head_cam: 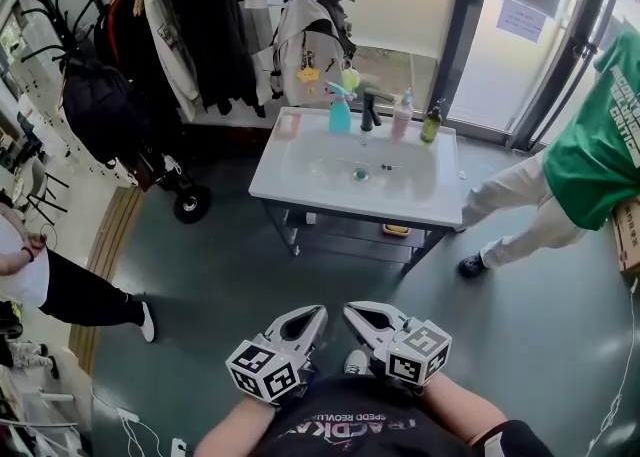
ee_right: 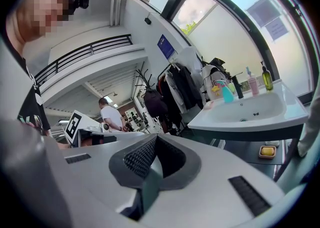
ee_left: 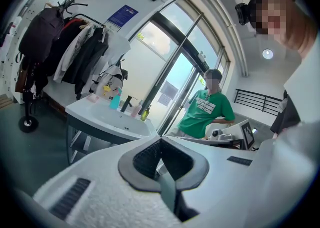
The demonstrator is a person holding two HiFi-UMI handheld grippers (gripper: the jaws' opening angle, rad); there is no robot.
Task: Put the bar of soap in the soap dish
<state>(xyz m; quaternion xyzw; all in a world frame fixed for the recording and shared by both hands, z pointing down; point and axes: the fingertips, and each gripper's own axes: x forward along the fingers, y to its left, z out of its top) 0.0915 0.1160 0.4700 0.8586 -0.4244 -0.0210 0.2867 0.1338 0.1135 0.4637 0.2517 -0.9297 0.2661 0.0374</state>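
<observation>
The left gripper and the right gripper are side by side, well in front of the counter. Each has its jaws pressed together, and nothing is between them.

Three bottles stand along the counter's back edge: one teal spray bottle, one pink bottle and one dark olive bottle. The single black tap rises between the teal one and the pink one. One pink soap dish lies at the counter's back left corner (what it holds, if anything, cannot be made out).

One yellow bar of soap lies on the shelf under the counter, inside a small tan tray.

Two people are near the counter: a person in a green shirt just to its right, and a person in black trousers well off to its left.
</observation>
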